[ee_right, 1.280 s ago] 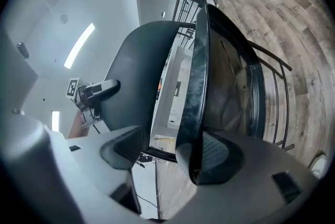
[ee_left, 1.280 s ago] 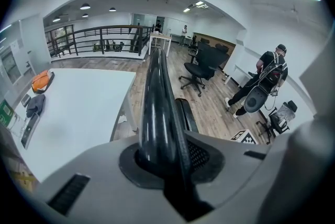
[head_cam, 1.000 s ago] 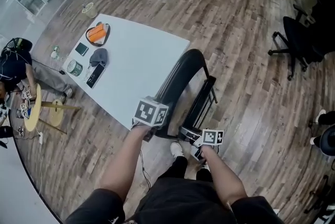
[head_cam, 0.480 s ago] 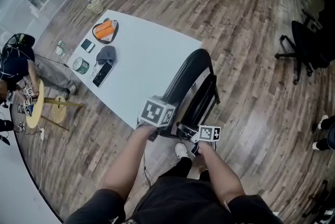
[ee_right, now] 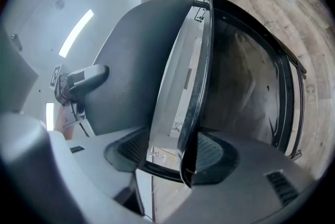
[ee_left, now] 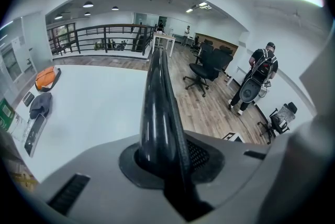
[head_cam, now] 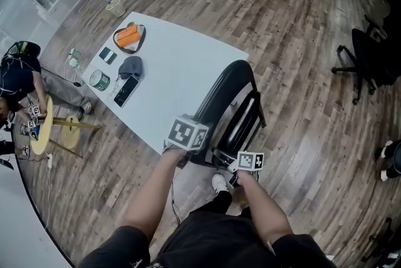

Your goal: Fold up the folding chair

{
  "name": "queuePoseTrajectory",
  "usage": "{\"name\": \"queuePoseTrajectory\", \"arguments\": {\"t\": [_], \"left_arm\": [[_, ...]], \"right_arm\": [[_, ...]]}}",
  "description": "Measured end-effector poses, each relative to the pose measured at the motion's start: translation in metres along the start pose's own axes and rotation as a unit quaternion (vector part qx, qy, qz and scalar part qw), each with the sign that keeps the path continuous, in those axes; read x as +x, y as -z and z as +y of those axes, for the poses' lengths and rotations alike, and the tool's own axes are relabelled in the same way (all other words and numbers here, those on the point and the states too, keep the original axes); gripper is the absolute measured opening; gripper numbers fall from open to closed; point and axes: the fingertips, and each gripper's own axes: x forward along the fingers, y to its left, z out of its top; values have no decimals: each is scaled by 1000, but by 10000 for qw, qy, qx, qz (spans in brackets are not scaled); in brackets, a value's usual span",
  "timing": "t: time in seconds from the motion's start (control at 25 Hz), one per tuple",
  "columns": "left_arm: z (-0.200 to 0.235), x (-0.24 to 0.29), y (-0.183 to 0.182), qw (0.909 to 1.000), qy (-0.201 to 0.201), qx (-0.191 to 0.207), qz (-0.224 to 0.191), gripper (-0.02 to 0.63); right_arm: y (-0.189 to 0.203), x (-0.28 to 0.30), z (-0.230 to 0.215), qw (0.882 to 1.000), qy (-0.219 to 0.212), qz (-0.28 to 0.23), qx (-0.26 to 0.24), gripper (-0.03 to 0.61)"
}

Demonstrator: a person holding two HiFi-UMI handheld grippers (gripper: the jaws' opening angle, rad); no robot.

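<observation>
The folding chair [head_cam: 233, 97] sits on the wood floor right in front of the person, tight against the near edge of the white table [head_cam: 169, 72]. Its long axis runs away from the person, up and to the right in the head view. The rounded, arched end is farthest off and the near end is down at the two grippers. It's all black: a glossy tube frame bent into a smooth arch, with a matte, finely textured dark panel [ee_right: 133, 60] beside it. The parts lie close together, a narrow gap between them.

The left gripper [head_cam: 188, 157] is clamped on the frame. In the left gripper view the shiny black tube [ee_left: 157, 102] fills the space between the jaws and runs straight away over the tabletop.

Now the right gripper [head_cam: 230, 171], low at the chair's near end. Its jaws have just been closing, and a glossy black rim [ee_right: 201, 76] of the chair stands between them. The rim lies against one pad [ee_right: 217, 157], with daylight on the other side, so there's no squeeze yet.

A black office chair [head_cam: 369, 57] stands well apart to the right.
</observation>
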Motion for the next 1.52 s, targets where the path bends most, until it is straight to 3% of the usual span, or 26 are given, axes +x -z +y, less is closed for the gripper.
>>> {"name": "queuePoseTrajectory", "arguments": {"t": [0.84,1.0,1.04,1.2,1.36,1.52], "left_arm": [[40,0,3,9999,94,-85,-41,71],[39,-4,9,9999,-80,-23,79,103],[41,-8,12,9996,-253,99,106,144],[48,-52,8,9942,-988,362,-222,193],[25,-94,4,9871,-1361,225,-814,181],[-23,-106,-7,9785,-1384,-51,-1525,86]], "right_arm": [[-3,33,-1,9999,137,33,-42,258],[-2,21,-13,9954,549,22,-783,264],[-5,11,-15,9927,691,-63,-990,264],[-24,-35,-6,9806,998,-268,-1665,268],[-43,-88,17,9669,1153,-537,-2211,268],[-57,-142,49,9427,1350,-786,-2947,268]]}}
